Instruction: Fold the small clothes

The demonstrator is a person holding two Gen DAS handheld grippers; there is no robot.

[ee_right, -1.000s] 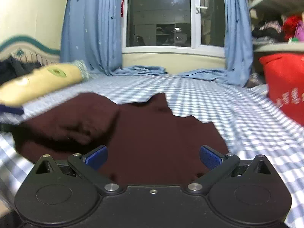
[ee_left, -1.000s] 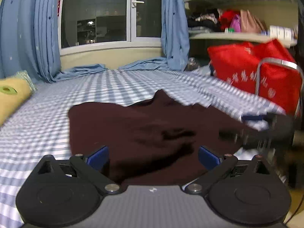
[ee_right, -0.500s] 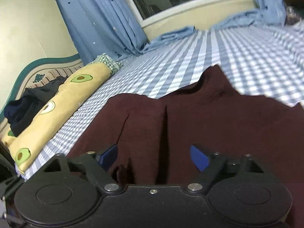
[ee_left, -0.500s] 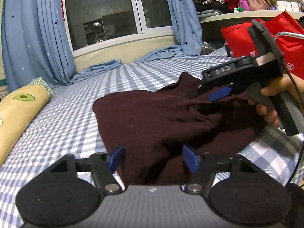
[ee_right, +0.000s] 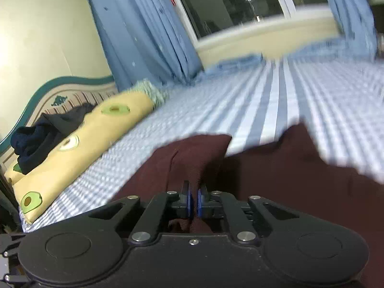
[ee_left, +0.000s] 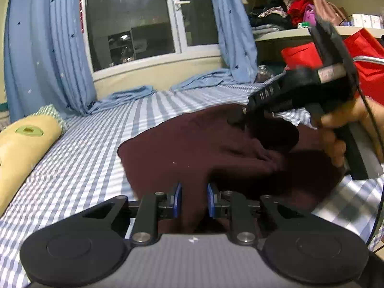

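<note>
Left tongs: blue pads have just been drawing together, with a bunched fold of the dark maroon garment between them at its near edge; the pads look pressed onto the cloth.
Right tongs: pads have just come together and now stand nearly touching, pinching a thin ridge of the same garment that rises up between them.
Right tongs from the left wrist view: black body tilted down onto the far right part of the garment, gripped by the person's hand.
Garment: lies spread on the bed, rumpled toward the right, one flat corner reaching left over the checked sheet.
Bed: blue and white checked sheet, running back to the wall under the window.
Pillow: yellow with avocado print, along the left edge of the bed, dark clothes heaped on its far end.
Curtains: blue, hanging either side of the window, hems pooled on the bed.
Red bag: at the right, below cluttered shelves.
</note>
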